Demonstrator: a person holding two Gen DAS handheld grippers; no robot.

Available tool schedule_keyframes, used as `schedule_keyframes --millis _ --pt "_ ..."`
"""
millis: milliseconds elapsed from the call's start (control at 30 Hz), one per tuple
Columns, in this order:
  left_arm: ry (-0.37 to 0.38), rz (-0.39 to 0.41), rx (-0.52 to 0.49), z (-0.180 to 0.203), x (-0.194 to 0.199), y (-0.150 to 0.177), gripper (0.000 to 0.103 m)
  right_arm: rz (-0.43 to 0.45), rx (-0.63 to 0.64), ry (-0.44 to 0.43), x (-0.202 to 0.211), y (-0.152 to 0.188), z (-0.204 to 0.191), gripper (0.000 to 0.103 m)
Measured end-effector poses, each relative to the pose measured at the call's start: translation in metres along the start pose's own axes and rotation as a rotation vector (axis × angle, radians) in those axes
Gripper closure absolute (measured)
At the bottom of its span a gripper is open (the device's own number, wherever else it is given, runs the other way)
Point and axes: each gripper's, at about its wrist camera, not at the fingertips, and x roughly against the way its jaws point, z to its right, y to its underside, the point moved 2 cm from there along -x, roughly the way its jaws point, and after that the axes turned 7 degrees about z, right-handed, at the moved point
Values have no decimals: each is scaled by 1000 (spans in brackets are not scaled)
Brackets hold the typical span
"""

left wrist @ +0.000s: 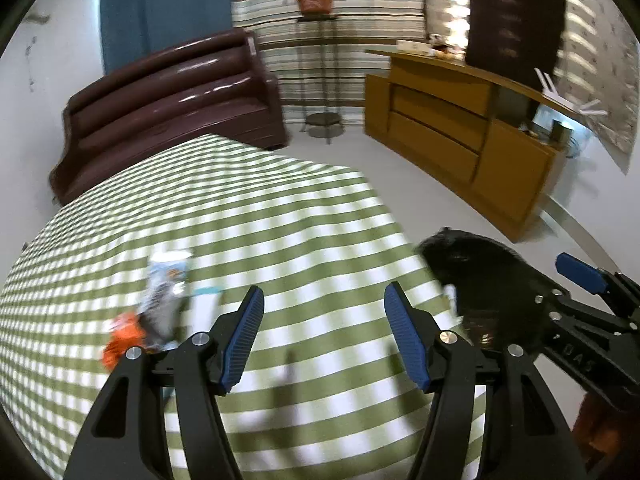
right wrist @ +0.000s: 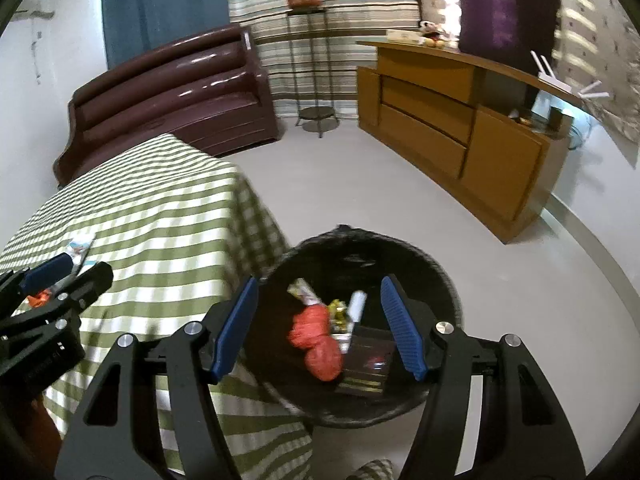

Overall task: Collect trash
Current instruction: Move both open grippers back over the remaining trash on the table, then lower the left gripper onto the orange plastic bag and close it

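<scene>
In the left wrist view, the left tool [left wrist: 324,334] hangs released, nothing between its jaws, over a green-checked tabletop [left wrist: 280,216]. A blurred wrapper [left wrist: 166,296] lies at lower left — its long axis running up the frame — with orange trash [left wrist: 122,338] at its lower end. In the right wrist view, the right tool [right wrist: 318,326] is released too, above a black bin [right wrist: 420,264] at lower centre holding red trash [right wrist: 316,340].

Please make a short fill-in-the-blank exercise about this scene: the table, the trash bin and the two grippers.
1. The tablecloth has green and ____ checks.
2. The trash bin beside the table is ____ in colour.
3. The right gripper hangs over the bin with ____ between its jaws.
4. An ____ wrapper lies on the table, left of the left gripper.

Missing words: white; black; nothing; orange
</scene>
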Motion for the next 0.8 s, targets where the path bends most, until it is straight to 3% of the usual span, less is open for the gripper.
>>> schedule_keyframes --millis 500,800 --pt "-169 -39 120 -111 23 35 40 -16 92 -115 1 2 -78 41" --pt "-175 -76 174 -142 19 46 40 -26 108 -135 -1 5 -102 41"
